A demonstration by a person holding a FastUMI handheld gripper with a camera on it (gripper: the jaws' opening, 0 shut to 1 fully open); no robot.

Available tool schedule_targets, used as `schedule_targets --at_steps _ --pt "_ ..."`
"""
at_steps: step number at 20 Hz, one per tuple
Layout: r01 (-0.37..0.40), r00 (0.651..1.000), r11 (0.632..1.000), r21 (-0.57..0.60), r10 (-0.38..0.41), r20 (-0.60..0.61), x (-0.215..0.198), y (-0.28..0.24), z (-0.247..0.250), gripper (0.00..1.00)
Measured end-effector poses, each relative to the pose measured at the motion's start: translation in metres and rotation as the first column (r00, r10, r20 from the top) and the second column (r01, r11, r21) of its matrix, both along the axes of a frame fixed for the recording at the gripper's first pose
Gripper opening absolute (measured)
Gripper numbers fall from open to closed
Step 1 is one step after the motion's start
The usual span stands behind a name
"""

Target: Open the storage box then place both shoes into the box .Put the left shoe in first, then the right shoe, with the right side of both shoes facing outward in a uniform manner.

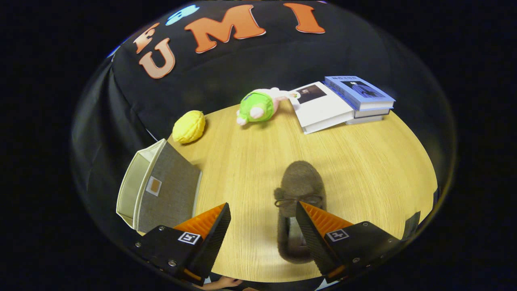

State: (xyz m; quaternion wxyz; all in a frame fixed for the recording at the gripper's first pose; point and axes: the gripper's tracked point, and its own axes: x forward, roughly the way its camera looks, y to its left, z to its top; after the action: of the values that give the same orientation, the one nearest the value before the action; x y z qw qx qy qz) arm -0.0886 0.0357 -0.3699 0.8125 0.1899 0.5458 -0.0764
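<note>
On the wooden table point(250, 161), as I log it from my remote seat: one yellow plush lemon point(189, 127) at the far left edge; one green and pink soft toy point(258, 106) lying on its side at the far middle; one white book point(321, 107) touching the toy's far end, and beside it a stack of books point(361, 99) with a blue one on top. All sit well beyond the fingers, and nothing lies between them and the shoe. Cover print on the books is too small for me to read. The storage box point(159, 190), grey fabric with a cream lining and a small orange patch on its face, sits at the table's left edge, just ahead of the left finger. One brown fuzzy shoe point(299, 190) with a bow lies toe away from me; its heel half is partly hidden behind the right finger, and it lies off the gap's centre. The gripper point(263, 212) is spread wide, fingers grasping nothing, bare tabletop between them. A hand point(220, 283) shows at the near table edge.
</note>
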Motion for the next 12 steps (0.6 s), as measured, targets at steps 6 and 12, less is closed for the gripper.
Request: schedule_targets --at_steps 6,12 --pt "0.011 0.999 0.999 -0.045 -0.013 -0.049 -0.027 -0.036 -0.018 0.96" --pt "0.015 0.992 0.999 -0.033 -0.019 -0.127 -0.047 -0.044 -0.051 0.86"
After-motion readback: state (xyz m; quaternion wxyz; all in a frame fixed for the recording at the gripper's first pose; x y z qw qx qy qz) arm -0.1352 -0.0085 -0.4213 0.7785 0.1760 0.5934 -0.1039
